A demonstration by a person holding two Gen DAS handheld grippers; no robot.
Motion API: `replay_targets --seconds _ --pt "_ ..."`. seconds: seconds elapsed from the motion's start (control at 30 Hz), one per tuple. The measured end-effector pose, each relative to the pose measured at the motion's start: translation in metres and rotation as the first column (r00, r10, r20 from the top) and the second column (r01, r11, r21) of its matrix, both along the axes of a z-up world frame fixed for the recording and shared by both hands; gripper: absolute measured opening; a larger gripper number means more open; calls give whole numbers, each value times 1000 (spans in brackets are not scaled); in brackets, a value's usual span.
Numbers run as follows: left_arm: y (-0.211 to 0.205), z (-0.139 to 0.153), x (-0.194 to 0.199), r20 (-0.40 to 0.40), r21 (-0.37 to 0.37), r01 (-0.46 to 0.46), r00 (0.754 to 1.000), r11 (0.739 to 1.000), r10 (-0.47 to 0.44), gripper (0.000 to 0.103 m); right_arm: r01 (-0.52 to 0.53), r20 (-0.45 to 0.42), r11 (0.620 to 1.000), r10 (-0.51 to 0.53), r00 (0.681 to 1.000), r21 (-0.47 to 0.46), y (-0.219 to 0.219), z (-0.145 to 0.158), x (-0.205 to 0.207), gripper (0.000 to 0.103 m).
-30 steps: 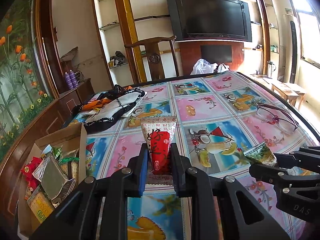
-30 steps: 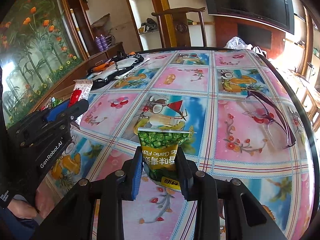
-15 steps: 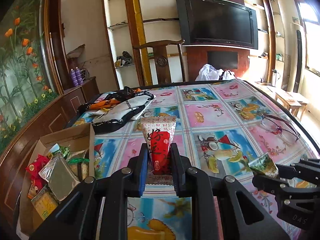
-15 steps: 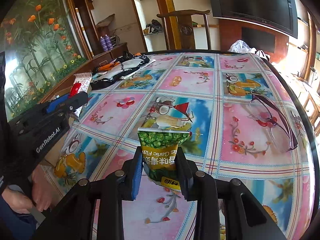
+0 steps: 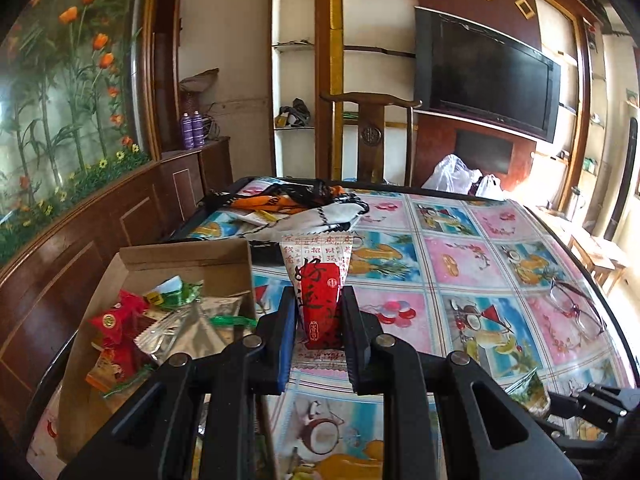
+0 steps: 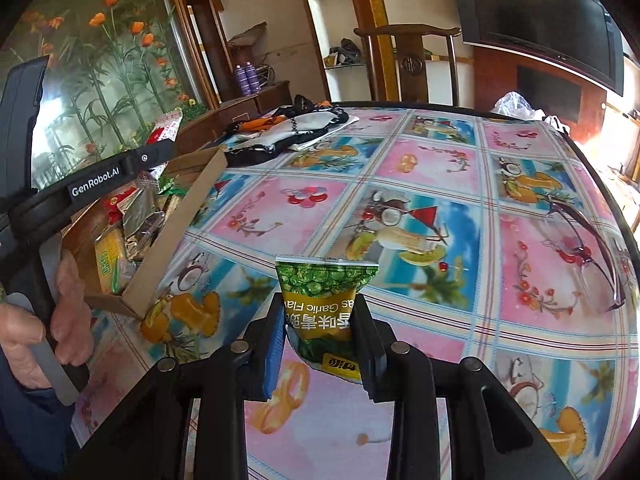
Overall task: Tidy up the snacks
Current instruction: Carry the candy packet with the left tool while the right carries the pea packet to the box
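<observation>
A red-and-white snack packet is pinched upright in the closed left hand-held gripper beside the cardboard box, and a green pea packet, judged light, crinkly and crushable, is clamped mid-body in the right hand-held gripper above the worktop.

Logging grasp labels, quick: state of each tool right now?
Left tool: closed on the red-and-white snack packet.
Right tool: closed on the green pea snack packet.
</observation>
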State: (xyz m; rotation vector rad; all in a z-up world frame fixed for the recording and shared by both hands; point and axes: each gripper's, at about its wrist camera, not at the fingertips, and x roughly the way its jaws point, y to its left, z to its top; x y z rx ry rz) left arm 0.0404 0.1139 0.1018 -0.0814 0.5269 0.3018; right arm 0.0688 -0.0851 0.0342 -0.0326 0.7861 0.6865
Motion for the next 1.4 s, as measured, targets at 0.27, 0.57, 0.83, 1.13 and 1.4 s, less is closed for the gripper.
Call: replay_targets --seconds 0.27,0.57,0.83,1.13,1.4 --pt "44 1 -29 36 -48 -93 995 995 95 20 -47 7 998 47 999 51 41 6 -17 34" --pt "112 -12 -84 26 -157 -236 970 959 243 20 -138 52 983 132 990 124 116 20 -37 34" --pt "133 -32 -102 -57 -106 -307 952 946 302 20 -238 45 966 235 971 103 182 14 -51 34" --pt "134 -47 -95 -99 -70 -309 948 949 302 20 -238 15 969 238 971 68 207 -1 -39 35" --pt "129 -50 -93 -105 -34 -315 945 949 310 21 -250 7 966 250 968 63 212 -9 -35 35"
